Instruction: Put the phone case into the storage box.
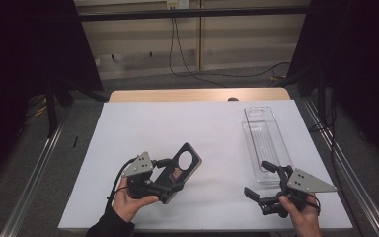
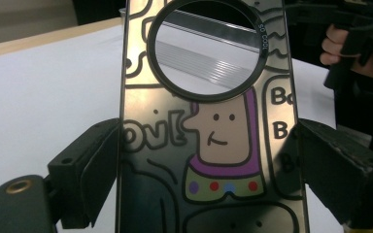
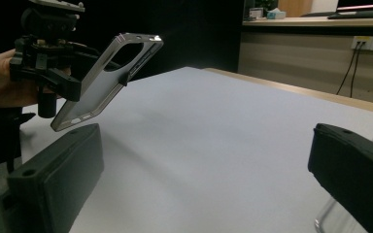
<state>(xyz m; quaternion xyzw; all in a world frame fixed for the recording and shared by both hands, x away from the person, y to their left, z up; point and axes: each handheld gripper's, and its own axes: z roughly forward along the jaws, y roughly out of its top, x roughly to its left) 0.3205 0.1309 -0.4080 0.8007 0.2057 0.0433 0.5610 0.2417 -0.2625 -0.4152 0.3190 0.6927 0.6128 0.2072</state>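
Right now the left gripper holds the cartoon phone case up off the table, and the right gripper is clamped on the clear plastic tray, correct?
Not quite. The left gripper does hold the phone case, but the right gripper stands open and empty beside the clear tray, as the right gripper view shows.

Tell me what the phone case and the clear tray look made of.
Phone case: likely glossy plastic, possibly soft, judging by its sheen, printed cartoon and see-through look in the right gripper view. Clear tray: seemingly rigid transparent plastic; the white table shows through.
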